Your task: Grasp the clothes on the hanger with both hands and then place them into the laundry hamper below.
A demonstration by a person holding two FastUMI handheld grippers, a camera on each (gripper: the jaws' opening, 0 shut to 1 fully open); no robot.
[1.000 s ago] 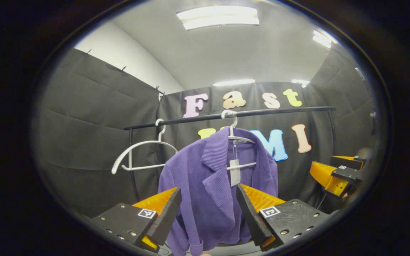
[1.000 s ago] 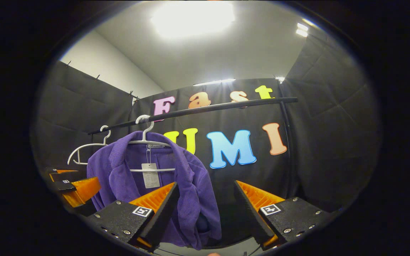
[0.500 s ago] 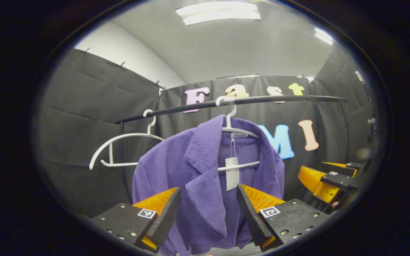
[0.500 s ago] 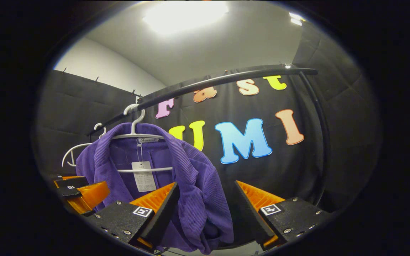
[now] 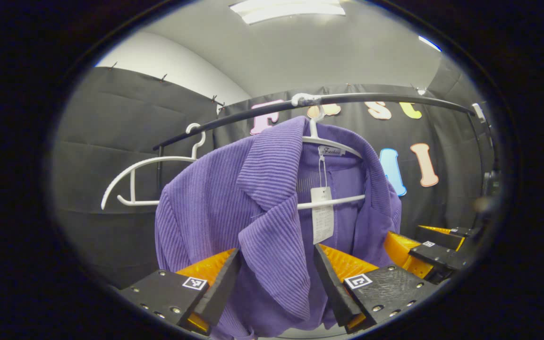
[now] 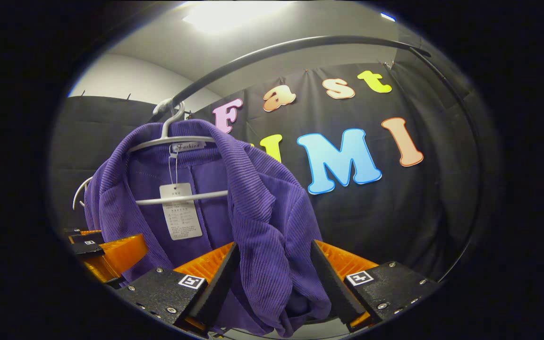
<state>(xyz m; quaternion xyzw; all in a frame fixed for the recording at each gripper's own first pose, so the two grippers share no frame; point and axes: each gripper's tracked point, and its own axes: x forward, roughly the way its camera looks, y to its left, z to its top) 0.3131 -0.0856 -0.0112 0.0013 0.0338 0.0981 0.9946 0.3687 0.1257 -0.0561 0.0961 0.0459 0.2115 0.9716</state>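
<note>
Purple ribbed jacket [image 5: 234,203] is hanging on a white hanger [image 5: 331,144] whose hook is sitting over the black rail [image 5: 385,98] near the top of the left gripper view; its front is hanging open, a paper tag [image 5: 323,215] dangling from the neck on a string across the hanger's lower bar. Second white hanger [image 5: 135,174], bare, is hanging on the same rail further along, apart from the jacket.

Left gripper [image 5: 276,278] is sitting low in its own view, fingers spread wide, the jacket's lapel panel hanging down between them. Cannot tell whether either finger is touching the cloth; no pinch showing. Right gripper is also showing in the left gripper view, at the lower edge just beside the jacket's far front panel.

In the right gripper view the same jacket [image 6: 253,208] is taking up the left and middle, with the hanger [image 6: 168,139], the tag [image 6: 181,211] and the rail [image 6: 276,52] arching overhead. Right gripper [image 6: 274,276] has its fingers apart too, with the jacket's shoulder-and-sleeve fold drooping between them; contact is unclear, not clamped. Left gripper is peeking in at the lower left edge, just beside the jacket's other front panel.
</note>
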